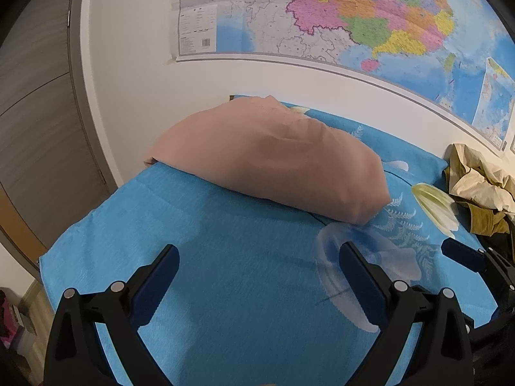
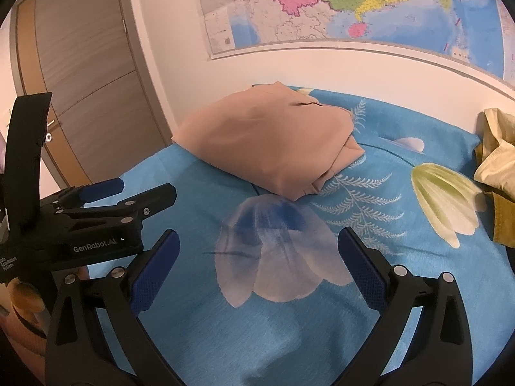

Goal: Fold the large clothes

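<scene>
Both grippers hover low over the blue floral bedspread (image 2: 418,289), neither touching cloth. The left gripper (image 1: 257,257) points toward the far edge of the bed, its blue-padded fingers (image 1: 161,276) spread wide with only bare bedspread between them. The right gripper (image 2: 257,244) is held alongside it on the right, pointing the same way, jaws likewise wide and holding nothing, above a printed pale tulip (image 2: 276,251). In the right wrist view the left gripper appears at the left edge, side on. The task's garment, a folded peach-tan garment (image 1: 270,157), lies as a neat bundle near the far left corner of the bed, close to the wall, its layered folded edges facing right; it sits well ahead of both grippers with open bedspread between. At the far right edge of the bed a crumpled cream and mustard heap of clothes (image 1: 476,186) rests apart from the bundle. A large coloured wall map (image 2: 354,6) hangs above the bed, and a grey-brown door (image 2: 87,74) stands to the left.
</scene>
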